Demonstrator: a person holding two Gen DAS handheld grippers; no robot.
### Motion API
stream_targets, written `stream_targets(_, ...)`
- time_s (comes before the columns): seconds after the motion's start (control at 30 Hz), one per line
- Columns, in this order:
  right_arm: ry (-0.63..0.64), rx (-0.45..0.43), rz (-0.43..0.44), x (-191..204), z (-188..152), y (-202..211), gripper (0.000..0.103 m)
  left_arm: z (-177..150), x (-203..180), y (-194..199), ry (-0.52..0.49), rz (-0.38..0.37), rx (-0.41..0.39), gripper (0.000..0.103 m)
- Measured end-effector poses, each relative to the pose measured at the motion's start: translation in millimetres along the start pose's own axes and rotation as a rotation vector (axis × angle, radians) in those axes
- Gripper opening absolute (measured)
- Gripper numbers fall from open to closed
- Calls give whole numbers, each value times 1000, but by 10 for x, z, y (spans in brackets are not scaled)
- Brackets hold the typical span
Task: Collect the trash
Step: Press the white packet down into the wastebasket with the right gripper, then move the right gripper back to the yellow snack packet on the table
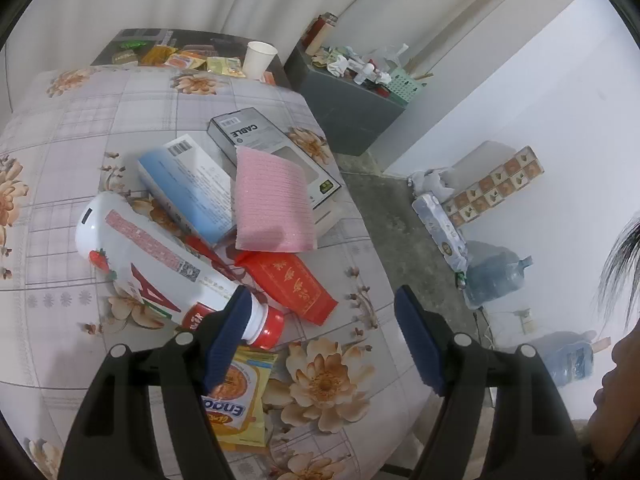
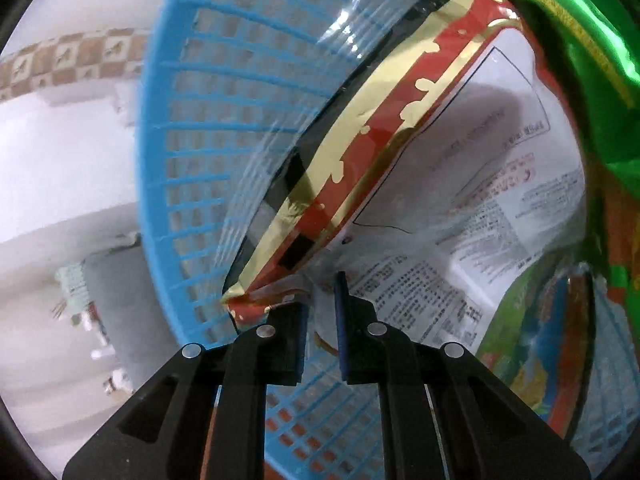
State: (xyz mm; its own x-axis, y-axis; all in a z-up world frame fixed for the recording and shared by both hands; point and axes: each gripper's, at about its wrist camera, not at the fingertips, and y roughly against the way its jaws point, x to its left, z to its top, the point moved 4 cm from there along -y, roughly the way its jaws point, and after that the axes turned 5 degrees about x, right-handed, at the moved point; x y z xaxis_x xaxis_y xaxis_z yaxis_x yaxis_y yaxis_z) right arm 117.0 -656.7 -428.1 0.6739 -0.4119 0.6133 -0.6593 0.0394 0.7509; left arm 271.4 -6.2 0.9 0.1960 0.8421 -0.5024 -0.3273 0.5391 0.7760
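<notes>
In the left wrist view, trash lies piled on a floral tablecloth (image 1: 80,128): a white bottle (image 1: 152,256) with a red cap, a red packet (image 1: 296,284), a pink foam pouch (image 1: 268,204), a blue and white box (image 1: 188,188), a grey cable box (image 1: 272,148) and a yellow sachet (image 1: 240,396). My left gripper (image 1: 323,296) hangs open just above the bottle's cap and the red packet, with nothing between its fingers. In the right wrist view, my right gripper (image 2: 320,296) is shut on the lower edge of a red, gold and white snack wrapper (image 2: 460,160) inside a blue slatted basket (image 2: 192,152).
A green foil bag (image 2: 572,60) and another colourful wrapper (image 2: 532,340) lie in the basket. At the table's far end are a paper cup (image 1: 258,58) and small packets (image 1: 188,60). Beyond the table stand a cluttered grey cabinet (image 1: 344,108) and water jugs (image 1: 496,276) on the floor.
</notes>
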Motion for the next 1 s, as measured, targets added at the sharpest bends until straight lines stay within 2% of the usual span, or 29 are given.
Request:
stream_targets(0.17,9,-12,-91,100,122,-188,11,-6,17,13,5,0,-2,72)
stream_targets(0.33,33,9,-109,212,170,-304,13,-20,26,28,4,-2,1,72)
stream_targets(0.37,22,22,-90,238,176,-318,17,-34,31,38,4,-4,0,72)
stream_targets(0.43,-7,64,-61,216,119,-296,40,-51,30,77,2,-7,-9,72)
stream_targets(0.47,4,54,-48,217,106,-232,66,-55,29,103,1,-9,-14,72)
stream_targets(0.5,31,36,-31,261,83,-173,71,-69,32,120,2,-11,-17,72)
stream_targets(0.57,89,22,-18,373,40,-57,72,-84,22,161,1,-16,-23,72)
stream_targets(0.67,118,47,39,513,-40,111,75,-126,-30,247,-21,-26,-38,72)
stream_targets(0.8,179,55,83,686,-150,502,76,-216,-76,376,-58,-15,-68,72)
stream_targets(0.9,229,59,146,675,-209,971,76,-320,-73,488,-79,6,-98,72)
stream_targets(1.0,334,17,188,543,-345,1687,76,-457,-37,592,-96,29,-128,75)
